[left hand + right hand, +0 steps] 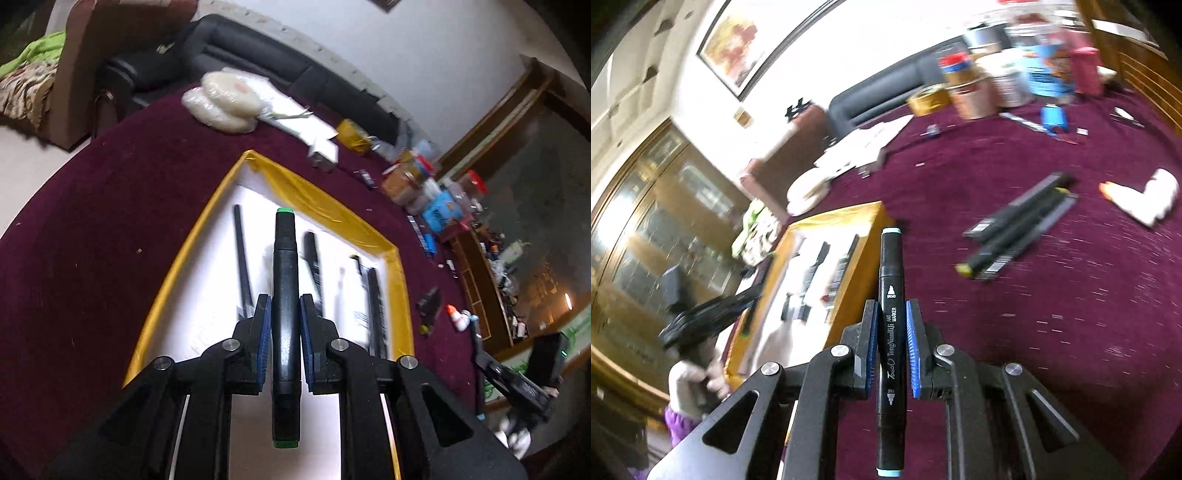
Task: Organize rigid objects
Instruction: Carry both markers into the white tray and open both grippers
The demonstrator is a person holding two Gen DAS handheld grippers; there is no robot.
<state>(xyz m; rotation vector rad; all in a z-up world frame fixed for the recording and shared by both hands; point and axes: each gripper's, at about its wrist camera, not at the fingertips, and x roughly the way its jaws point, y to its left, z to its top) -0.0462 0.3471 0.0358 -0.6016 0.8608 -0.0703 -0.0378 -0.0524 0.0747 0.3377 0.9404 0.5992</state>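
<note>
My left gripper (pixel 285 314) is shut on a black marker with green caps (pixel 284 295), held lengthwise above a yellow-rimmed white tray (pixel 321 201). Several black markers (pixel 242 266) lie in the tray. My right gripper (pixel 891 317) is shut on a black art marker with light-blue caps (pixel 891 332), above the maroon cloth just right of the tray (pixel 864 236). A loose bunch of markers (pixel 1015 229) lies on the cloth to the right. The left gripper (pixel 701 317) shows blurred at the tray's left in the right wrist view.
Maroon cloth (pixel 92 240) covers the table. Wrapped white discs (pixel 221 99) and papers lie beyond the tray. Tape rolls (pixel 931 98), jars and boxes crowd the far edge. A white glue bottle (pixel 1141 199) lies right of the loose markers. A dark sofa (pixel 258 48) stands behind.
</note>
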